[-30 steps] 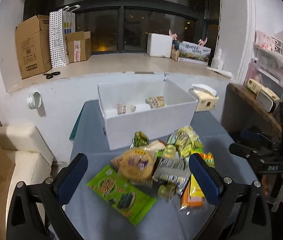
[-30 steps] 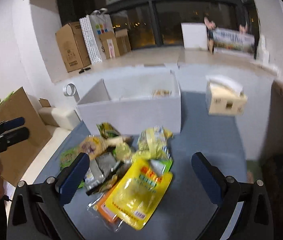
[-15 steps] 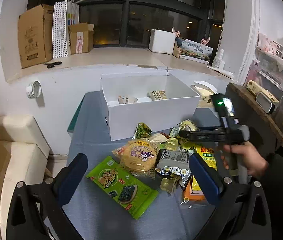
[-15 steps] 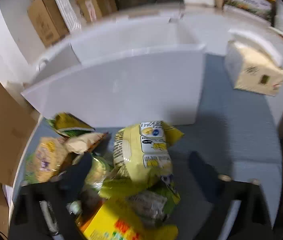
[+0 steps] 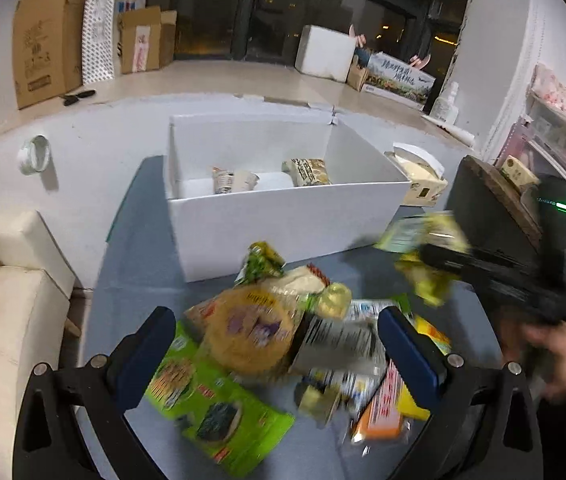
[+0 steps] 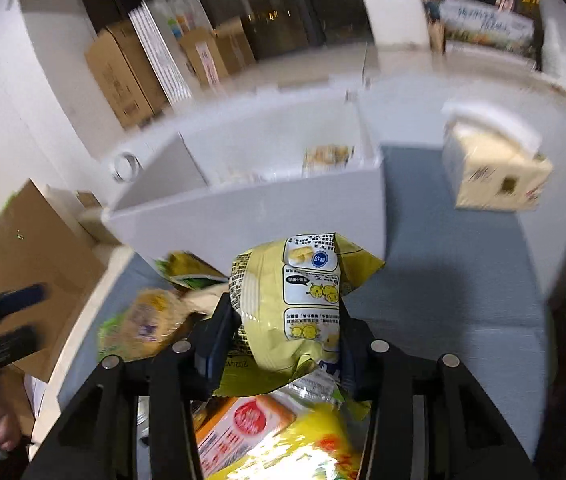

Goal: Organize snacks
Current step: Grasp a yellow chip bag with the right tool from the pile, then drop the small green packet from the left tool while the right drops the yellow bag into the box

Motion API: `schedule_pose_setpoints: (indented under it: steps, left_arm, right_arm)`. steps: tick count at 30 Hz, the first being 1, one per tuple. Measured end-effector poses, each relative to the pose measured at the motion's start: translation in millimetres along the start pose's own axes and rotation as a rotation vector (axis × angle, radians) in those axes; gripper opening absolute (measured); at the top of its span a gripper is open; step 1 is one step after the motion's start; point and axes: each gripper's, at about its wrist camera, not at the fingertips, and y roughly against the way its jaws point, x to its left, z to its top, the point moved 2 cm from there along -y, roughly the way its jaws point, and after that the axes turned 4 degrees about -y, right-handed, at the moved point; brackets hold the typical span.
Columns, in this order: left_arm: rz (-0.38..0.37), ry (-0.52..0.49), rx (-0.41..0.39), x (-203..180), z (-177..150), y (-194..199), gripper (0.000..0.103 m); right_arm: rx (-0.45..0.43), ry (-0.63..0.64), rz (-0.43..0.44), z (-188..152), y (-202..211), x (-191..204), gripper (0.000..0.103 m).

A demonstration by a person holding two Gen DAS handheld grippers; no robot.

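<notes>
A grey table [image 5: 131, 280] fills the middle of both views. An open white box [image 5: 283, 224] stands at its far side, against a white ledge wall. Bare table lies to the left of the box and, in the right wrist view, across the right half of the frame up to a tan tissue box [image 6: 491, 172].

The right gripper [image 6: 283, 340] is at lower centre of its view, its jaws closing on a yellow snack bag [image 6: 295, 308], and both pads press its sides. The bag stands on end, long axis running up the frame toward the white box, its back panel with small printed cartoon faces toward the camera; the print is too small to read. In the left wrist view the same bag is a blur at centre right, clear of the table.

The left gripper [image 5: 279, 344] stands wide with nothing between its fingers, over the snack pile: a round yellow biscuit pack [image 5: 251, 332] and a flat green seaweed packet [image 5: 219, 408] at lower left. Their lettering is blurred.
</notes>
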Motion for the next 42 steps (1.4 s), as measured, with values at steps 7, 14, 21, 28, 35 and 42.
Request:
schedule_pose_setpoints:
  steps: [7, 14, 21, 28, 35, 42]
  left_arm:
    - [0.102, 0.054, 0.121, -10.8, 24.7, -87.4, 0.103]
    - [0.206, 0.187, 0.259, 5.3, 27.0, -147.5, 0.079]
    - [0.224, 0.156, 0.208, 6.0, 24.6, -139.4, 0.042]
    - [0.112, 0.092, 0.064, -7.2, 20.5, -67.9, 0.042]
    - [0.023, 0.023, -0.119, -6.2, 45.4, 18.5, 0.042]
    - [0.067, 0.011, -0.161, 21.7, 118.3, 20.2, 0.042]
  right_arm:
    - [-0.113, -0.016, 0.034, -16.3, 76.9, 5.4, 0.049]
    - [-0.128, -0.037, 0.031, -36.7, 97.4, -6.6, 0.05]
    - [-0.109, -0.072, 0.037, -49.3, 93.1, -14.7, 0.05]
    - [-0.108, -0.046, 0.041, -49.5, 91.0, -4.3, 0.05]
    - [-0.125, 0.029, 0.074, -5.3, 75.3, 24.0, 0.05]
    - [-0.121, 0.032, 0.041, 97.0, 19.4, 36.6, 0.05]
